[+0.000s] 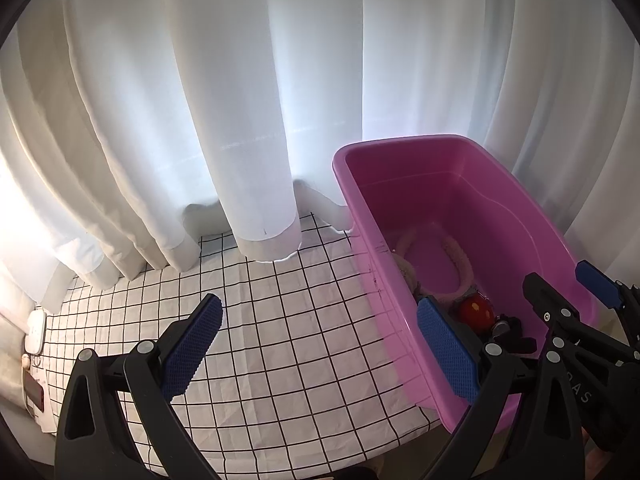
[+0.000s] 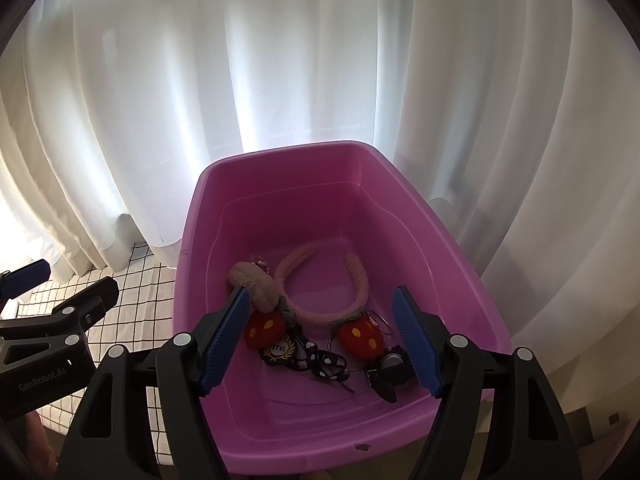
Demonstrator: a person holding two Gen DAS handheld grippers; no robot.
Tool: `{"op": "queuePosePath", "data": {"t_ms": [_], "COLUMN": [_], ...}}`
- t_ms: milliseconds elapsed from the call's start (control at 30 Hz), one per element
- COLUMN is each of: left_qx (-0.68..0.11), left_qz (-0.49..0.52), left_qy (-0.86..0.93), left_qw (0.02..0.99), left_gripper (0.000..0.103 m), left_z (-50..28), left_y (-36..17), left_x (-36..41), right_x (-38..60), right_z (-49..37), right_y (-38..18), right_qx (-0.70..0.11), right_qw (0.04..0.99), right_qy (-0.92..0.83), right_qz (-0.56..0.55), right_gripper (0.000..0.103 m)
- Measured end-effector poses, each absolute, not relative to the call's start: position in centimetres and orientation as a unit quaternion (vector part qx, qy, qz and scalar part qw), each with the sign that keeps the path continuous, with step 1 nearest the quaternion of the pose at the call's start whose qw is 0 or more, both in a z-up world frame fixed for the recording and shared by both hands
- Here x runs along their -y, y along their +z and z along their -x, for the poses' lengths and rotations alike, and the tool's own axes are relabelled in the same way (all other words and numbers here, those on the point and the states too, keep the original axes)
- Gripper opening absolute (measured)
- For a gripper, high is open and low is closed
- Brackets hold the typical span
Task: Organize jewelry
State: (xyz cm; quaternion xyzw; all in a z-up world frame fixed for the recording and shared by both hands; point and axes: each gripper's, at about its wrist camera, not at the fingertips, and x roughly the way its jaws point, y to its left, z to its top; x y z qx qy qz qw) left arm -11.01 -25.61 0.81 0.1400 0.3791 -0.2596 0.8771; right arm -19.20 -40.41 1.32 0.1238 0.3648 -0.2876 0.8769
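A pink plastic bin (image 2: 404, 208) stands on a checked cloth; it also shows in the left wrist view (image 1: 400, 208). Inside lie a fuzzy pink headband (image 2: 320, 312), two red plush charms (image 2: 265, 329) (image 2: 360, 338), a black patterned ribbon with a round badge (image 2: 304, 356) and a small black clip (image 2: 390, 372). My right gripper (image 2: 322, 340) is open and empty, held above the bin's near end. My left gripper (image 1: 320, 352) is open and empty over the cloth, its right finger at the bin's left wall.
White curtains (image 1: 240, 100) hang close behind the bin and cloth. The black-grid white cloth (image 1: 260, 320) covers the table. A small white device (image 1: 36, 330) and a dark item (image 1: 34, 394) lie at the far left edge.
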Motion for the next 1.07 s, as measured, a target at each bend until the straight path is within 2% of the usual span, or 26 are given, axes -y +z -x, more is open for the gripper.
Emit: {"op": "queuePosePath", "data": {"t_ms": [1067], "left_qx": [-0.388], "left_qz": [-0.133], "left_qy": [-0.251], "left_qw": [0.877], "left_gripper": [0.096], "left_z": [10.39], "left_y": [0.52], "left_x": [25.48], "right_x": [40.37], "right_z": [19.15], "right_y": [1.33], "right_qx": [-0.367], "right_qw": [0.877], "right_qy": [-0.284], "right_qz": [-0.123], "right_gripper": [0.070]}}
